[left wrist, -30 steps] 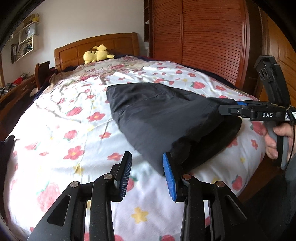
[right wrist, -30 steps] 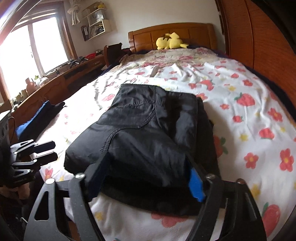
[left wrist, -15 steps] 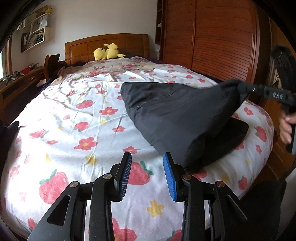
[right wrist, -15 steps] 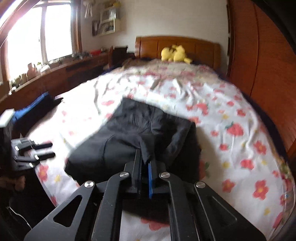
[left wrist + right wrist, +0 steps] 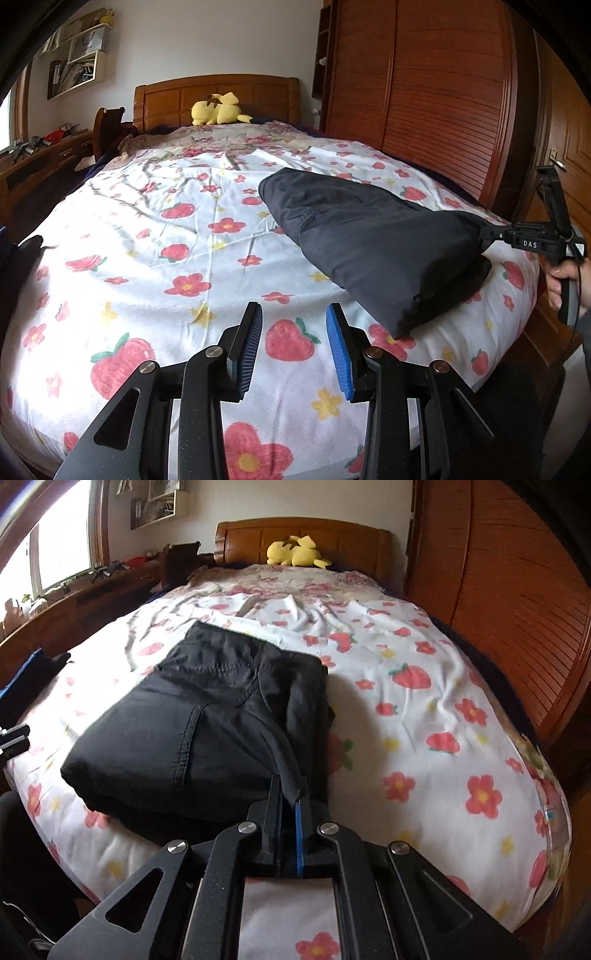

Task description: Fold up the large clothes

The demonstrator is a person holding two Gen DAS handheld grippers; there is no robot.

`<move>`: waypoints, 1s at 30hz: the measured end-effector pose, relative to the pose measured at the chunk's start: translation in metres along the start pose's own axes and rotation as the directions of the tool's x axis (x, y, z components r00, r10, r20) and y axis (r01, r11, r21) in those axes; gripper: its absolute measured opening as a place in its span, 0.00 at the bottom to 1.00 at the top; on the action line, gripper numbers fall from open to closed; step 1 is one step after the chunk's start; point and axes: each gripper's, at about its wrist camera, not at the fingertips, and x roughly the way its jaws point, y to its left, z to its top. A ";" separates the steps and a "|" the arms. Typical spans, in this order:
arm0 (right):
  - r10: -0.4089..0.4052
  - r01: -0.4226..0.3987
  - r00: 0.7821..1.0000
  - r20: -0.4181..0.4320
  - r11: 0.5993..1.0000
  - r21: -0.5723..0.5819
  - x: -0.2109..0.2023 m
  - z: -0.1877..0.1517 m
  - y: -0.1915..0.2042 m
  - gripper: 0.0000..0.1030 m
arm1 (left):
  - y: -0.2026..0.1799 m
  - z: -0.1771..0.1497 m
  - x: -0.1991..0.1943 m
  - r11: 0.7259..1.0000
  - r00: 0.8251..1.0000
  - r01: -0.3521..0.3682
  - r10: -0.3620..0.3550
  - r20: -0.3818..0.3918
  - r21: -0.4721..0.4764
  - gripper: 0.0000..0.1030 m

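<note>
A folded black garment (image 5: 207,723) lies on the flowered bedsheet (image 5: 424,720) near the foot of the bed. My right gripper (image 5: 290,794) is shut on the garment's near right corner and lifts that fold off the sheet. Seen from the left wrist, the black garment (image 5: 369,240) rises in a taut ridge to the right gripper (image 5: 487,234), which a hand (image 5: 563,284) holds at the far right. My left gripper (image 5: 293,332) hovers open over bare sheet, left of the garment's near corner, nothing between its blue pads.
A yellow plush toy (image 5: 218,110) sits by the wooden headboard (image 5: 218,92). Wooden wardrobe doors (image 5: 424,92) line the bed's right side. A desk with clutter (image 5: 92,587) runs under the window on the left. A dark and blue cloth (image 5: 26,672) lies at the bed's left edge.
The right gripper went from standing wide around the garment's near fold to shut on its corner and pulled it up and back. The left gripper slid left, away from the garment, still open.
</note>
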 end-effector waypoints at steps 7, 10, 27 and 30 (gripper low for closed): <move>-0.081 0.088 0.993 0.090 0.993 -0.075 -0.037 0.030 0.020 0.43 | 0.015 -0.006 -0.008 1.000 1.000 -0.004 0.004 0.016 -0.027 0.37; -0.048 0.061 0.993 0.110 0.991 -0.120 -0.043 0.043 0.036 0.50 | 0.019 -0.008 -0.011 0.999 1.000 -0.007 0.008 0.022 -0.041 0.37; 0.198 -0.203 0.979 -0.046 0.961 -0.186 0.045 0.048 0.142 0.50 | 0.022 -0.009 -0.016 0.999 0.999 -0.016 0.018 0.044 -0.047 0.47; 0.201 -0.216 0.973 -0.117 0.966 -0.142 0.069 0.031 0.133 0.50 | 0.024 -0.009 -0.013 0.999 0.999 -0.011 0.014 0.047 -0.051 0.50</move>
